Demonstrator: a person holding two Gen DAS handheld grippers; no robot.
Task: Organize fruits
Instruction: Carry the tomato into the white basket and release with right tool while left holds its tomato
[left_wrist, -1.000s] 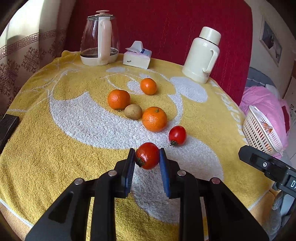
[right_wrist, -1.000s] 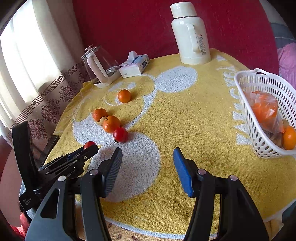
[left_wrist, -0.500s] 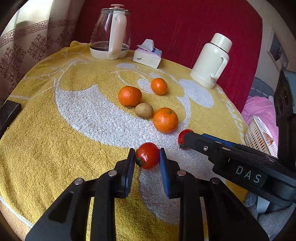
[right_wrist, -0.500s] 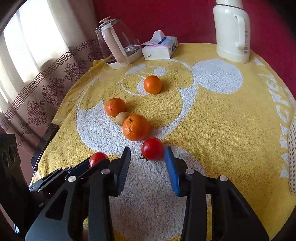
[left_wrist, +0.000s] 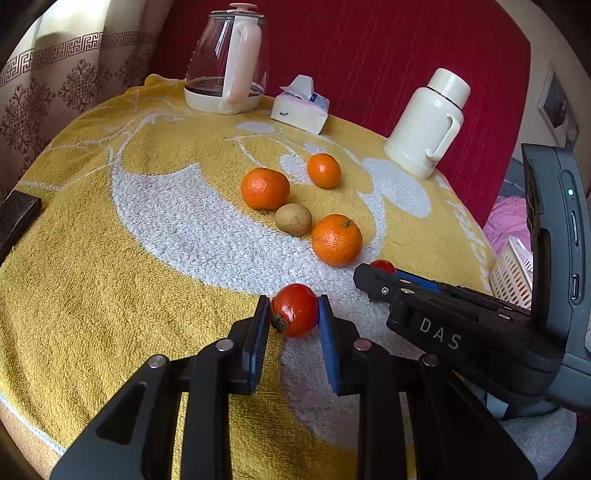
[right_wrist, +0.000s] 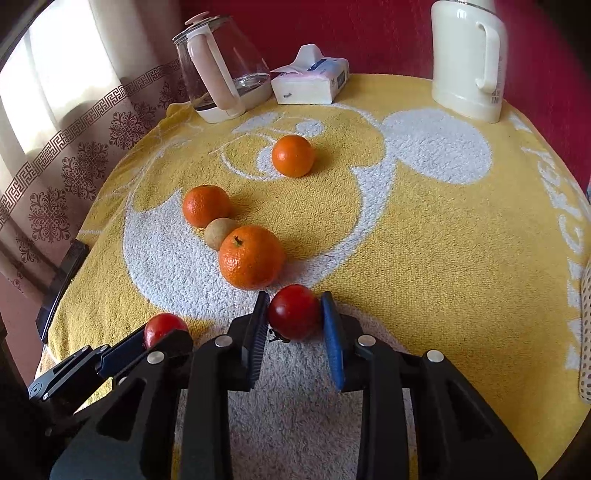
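yellow towel (left_wrist: 92, 295) covers the table before a red backdrop (left_wrist: 369, 55).

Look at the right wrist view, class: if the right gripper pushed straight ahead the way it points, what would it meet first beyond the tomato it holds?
Probably the large orange, just beyond the right gripper and its tomato. It lies slightly left of the line, so depth leaves doubt.

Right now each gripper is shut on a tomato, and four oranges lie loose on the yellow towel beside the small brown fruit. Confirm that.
Not four: the right wrist view shows three oranges loose on the yellow towel beside the small brown fruit. The rest holds: each gripper is shut on a tomato.
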